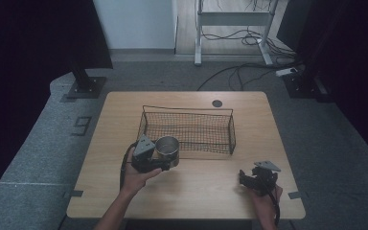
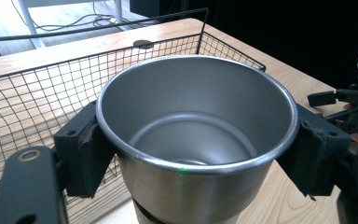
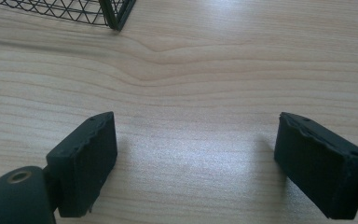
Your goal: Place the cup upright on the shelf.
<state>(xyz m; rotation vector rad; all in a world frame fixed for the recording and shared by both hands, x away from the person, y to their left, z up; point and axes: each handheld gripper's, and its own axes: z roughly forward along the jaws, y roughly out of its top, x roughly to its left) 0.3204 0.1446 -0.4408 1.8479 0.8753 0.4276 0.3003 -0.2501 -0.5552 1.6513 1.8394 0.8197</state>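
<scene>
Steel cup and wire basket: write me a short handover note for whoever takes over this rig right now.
Left tool: shut on the steel cup, pads clamped on both sides just below the rim. The cup is upright and empty, at the near left corner of the wire basket, outside it as far as the high view shows.
Right tool: open, nothing between its pads, low over bare table near the right front edge.
Done: cup gripped.
Left: probably carry the cup over the basket wall, set it down inside and let go. The basket looks empty.
</scene>
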